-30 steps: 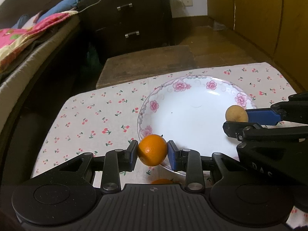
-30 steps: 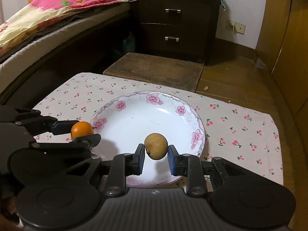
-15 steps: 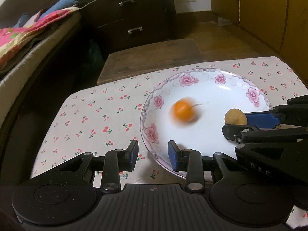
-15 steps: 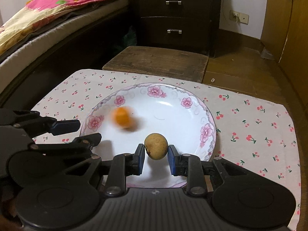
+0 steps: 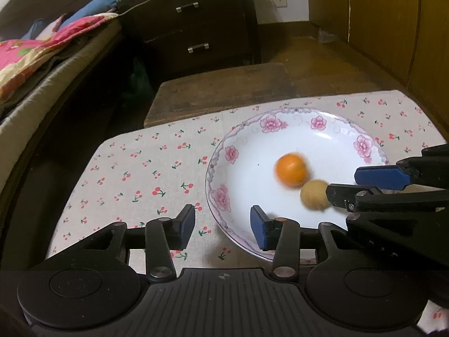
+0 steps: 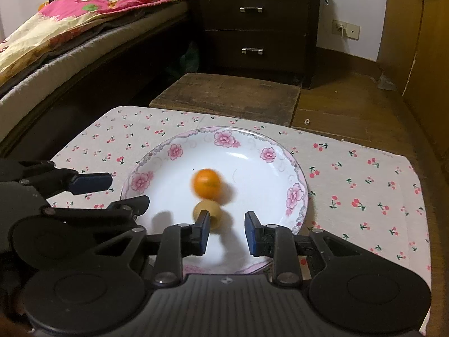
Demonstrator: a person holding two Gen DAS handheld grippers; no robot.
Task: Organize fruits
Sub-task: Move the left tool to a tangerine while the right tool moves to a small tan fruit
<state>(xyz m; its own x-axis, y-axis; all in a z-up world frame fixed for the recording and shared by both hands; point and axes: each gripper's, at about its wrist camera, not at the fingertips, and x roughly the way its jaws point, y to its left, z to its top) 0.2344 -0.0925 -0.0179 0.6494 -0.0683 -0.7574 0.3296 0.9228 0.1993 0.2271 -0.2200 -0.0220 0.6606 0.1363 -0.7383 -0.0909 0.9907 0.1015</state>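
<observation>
Since the orange [image 5: 290, 170] and the small tan fruit [image 5: 314, 195] both lie inside the flowered plate [image 5: 210, 174], the placing looks basically done. No other loose fruit shows on the cherry-print cloth [image 5: 134, 174] covering the counter. Both fruits are motion-blurred, so probably rolling, not settled. What's left, likely: back both tools off and check nothing rolls out.

Left gripper [image 5: 223, 227]: fingers have just been opening, moderately wide, nothing between them. It hangs over the near-left rim; the orange is well ahead of it, mid-plate.

Right gripper [image 6: 226, 233]: fingers narrow, gap looks empty. The tan fruit sits just past the tip of its left finger [image 6: 202, 229], partly hidden behind it, not clamped as far as I can tell. The orange is just beyond the tan fruit, touching or nearly so; blur hides which.
</observation>
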